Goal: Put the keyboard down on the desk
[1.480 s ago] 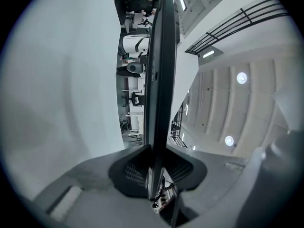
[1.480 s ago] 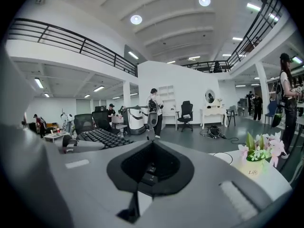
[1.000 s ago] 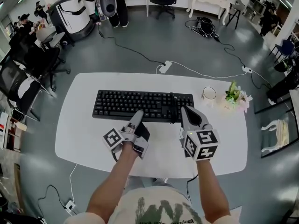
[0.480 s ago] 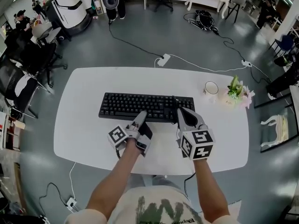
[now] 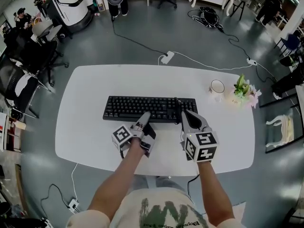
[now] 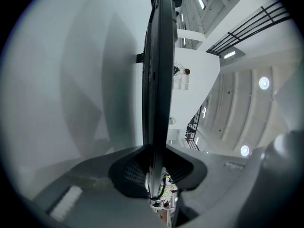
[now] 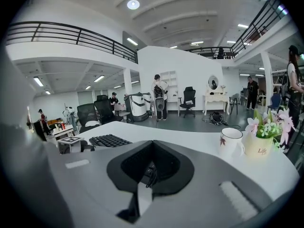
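Head view: a flat, matte-black keyboard (image 5: 149, 109) lies lengthwise at the centre of a smooth white desk (image 5: 95, 137) with rounded corners; this view does not settle whether it rests on the top. The left gripper (image 5: 146, 114) meets its near edge at 6 o'clock, and the right gripper (image 5: 186, 113) sits at its 5 o'clock corner, where a thin dark cable (image 5: 176, 103) crosses the keys. A white mug (image 5: 217, 87) stands at 2 o'clock from the keyboard, with a flower pot (image 5: 243, 93) just beyond it.

Left gripper view: turned on its side, the gripper (image 6: 155, 151) shows grey moulded jaws pinching the keyboard (image 6: 156, 56), which is seen edge-on as a slim dark slab running toward 12 o'clock. Mesh-textured pads (image 6: 130, 170) line the hollow. The pale desk (image 6: 71, 80) fills 9 o'clock, a soft shadow lying close beside the slab.

Right gripper view: the gripper (image 7: 152, 147) has its fingers pressed together on what looks like the looped cable (image 7: 151, 175) in the dark hollow. The keyboard (image 7: 109, 140) lies at 10 o'clock, apart from these jaws. The glossy mug (image 7: 231, 141), bearing a small red motif, and the rounded pot (image 7: 259, 146) of pale pink blooms stand side by side at 3 o'clock on the desk (image 7: 190, 137).
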### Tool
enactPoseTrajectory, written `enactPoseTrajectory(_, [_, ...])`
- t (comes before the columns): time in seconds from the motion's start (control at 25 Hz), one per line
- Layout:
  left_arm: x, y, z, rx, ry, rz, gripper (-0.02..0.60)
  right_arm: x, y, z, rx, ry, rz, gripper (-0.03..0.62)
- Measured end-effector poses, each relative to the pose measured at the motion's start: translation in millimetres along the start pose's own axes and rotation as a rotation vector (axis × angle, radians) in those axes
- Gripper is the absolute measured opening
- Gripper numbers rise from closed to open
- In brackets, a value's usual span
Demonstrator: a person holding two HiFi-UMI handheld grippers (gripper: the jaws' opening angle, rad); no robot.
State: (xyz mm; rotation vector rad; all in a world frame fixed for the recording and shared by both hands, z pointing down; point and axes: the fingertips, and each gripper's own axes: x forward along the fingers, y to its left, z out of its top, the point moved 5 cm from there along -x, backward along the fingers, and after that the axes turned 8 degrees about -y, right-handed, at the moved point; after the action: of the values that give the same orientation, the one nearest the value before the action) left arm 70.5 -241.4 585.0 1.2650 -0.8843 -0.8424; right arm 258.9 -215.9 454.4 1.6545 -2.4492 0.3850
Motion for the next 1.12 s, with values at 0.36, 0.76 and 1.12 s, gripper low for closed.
enactPoseTrajectory(0.36, [-0.3,6.0,1.3,-0.006,-0.007,0.046,0.095,-0.5,3.3,-5.6,0.009,0.017,0.007,0.000])
enactPoseTrajectory(0.76, [-1.4,17.3,0.5,-0.034,-0.026,0.143,0.194,1.0,8.1,-9.0,0.012,0.021,0.023,0.000])
enactPoseTrajectory(1.12, [5.7,11.8,-2.0,-0.022,0.000,0.283,0.272,3.1,5.7,-8.9,0.024,0.024,0.021,0.000])
